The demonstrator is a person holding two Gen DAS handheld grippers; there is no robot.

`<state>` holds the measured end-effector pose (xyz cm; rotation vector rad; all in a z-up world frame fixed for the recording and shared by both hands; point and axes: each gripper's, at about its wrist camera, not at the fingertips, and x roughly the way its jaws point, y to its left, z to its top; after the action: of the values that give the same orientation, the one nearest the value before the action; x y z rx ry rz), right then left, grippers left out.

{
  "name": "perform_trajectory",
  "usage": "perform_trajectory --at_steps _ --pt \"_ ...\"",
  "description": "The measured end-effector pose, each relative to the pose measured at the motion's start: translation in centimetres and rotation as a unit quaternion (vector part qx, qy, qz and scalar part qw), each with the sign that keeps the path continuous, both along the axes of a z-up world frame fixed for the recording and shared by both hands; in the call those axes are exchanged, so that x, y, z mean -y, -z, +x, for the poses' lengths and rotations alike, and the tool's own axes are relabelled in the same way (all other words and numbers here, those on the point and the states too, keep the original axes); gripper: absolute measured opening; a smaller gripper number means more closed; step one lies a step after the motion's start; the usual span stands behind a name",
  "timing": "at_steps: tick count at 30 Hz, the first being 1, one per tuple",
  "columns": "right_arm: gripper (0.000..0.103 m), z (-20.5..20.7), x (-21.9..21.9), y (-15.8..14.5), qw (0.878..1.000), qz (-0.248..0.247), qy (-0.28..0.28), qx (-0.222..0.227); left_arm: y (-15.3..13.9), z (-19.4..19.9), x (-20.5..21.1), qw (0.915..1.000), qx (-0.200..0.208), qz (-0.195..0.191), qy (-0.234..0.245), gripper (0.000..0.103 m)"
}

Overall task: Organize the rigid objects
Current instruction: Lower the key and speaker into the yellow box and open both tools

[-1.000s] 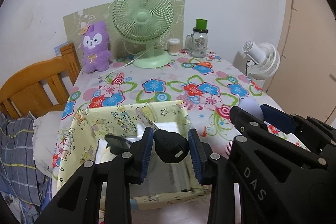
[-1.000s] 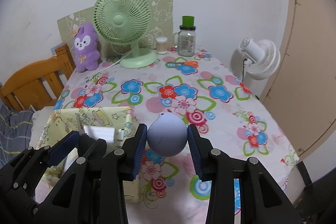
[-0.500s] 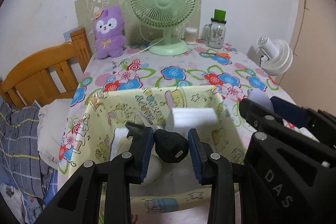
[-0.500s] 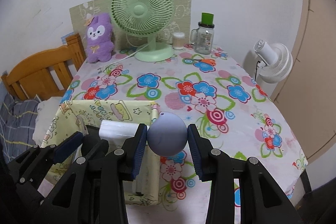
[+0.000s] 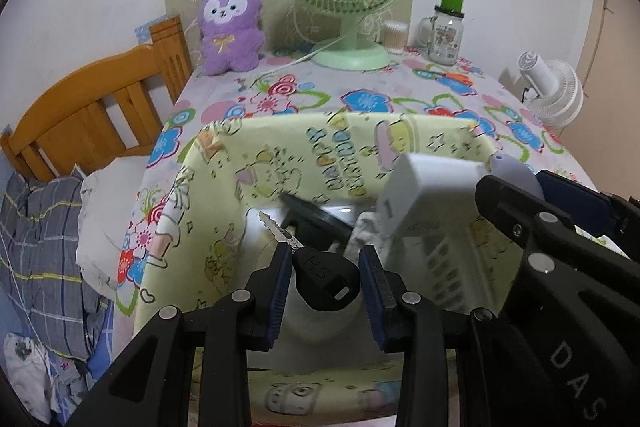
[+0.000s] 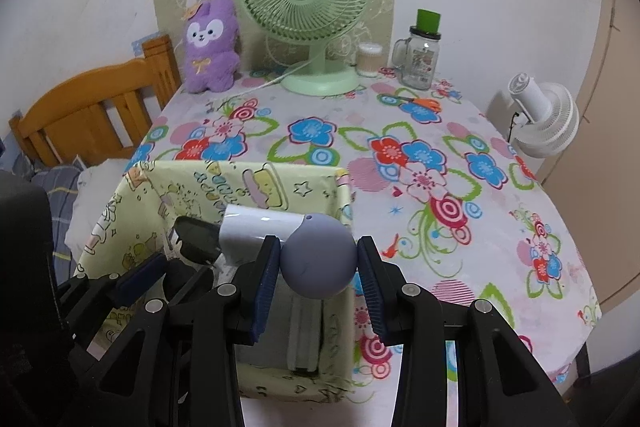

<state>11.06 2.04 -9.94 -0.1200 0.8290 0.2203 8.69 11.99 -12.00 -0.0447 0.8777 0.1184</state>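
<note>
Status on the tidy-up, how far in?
Done: a white box and a dark item already lie in the yellow bin. In hand: left gripper holds a black key over it; right gripper holds a lilac ball at its edge. Left: dropping both in.
</note>
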Motion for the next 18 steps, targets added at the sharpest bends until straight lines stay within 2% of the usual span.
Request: perform_trajectory --at_steps 3,10,18 --pt "0.043 0.02 -0.63 0.34 1.000 -0.003 -0.004 -0.001 0.14 -0.03 -0.49 1.0000 -0.003 0.002 -0.001 0.042" --pt "0.043 0.04 -1.01 0.40 1.000 0.002 -0.007 -0.006 0.10 -0.18 -0.98 0.9998 -0.008 -0.011 0.013 0.043" --pt "0.044 0.05 -0.84 0.73 0.999 0.027 -0.022 -0.031 -0.39 -0.68 -0.81 0.9984 -0.007 -0.045 0.034 0.060"
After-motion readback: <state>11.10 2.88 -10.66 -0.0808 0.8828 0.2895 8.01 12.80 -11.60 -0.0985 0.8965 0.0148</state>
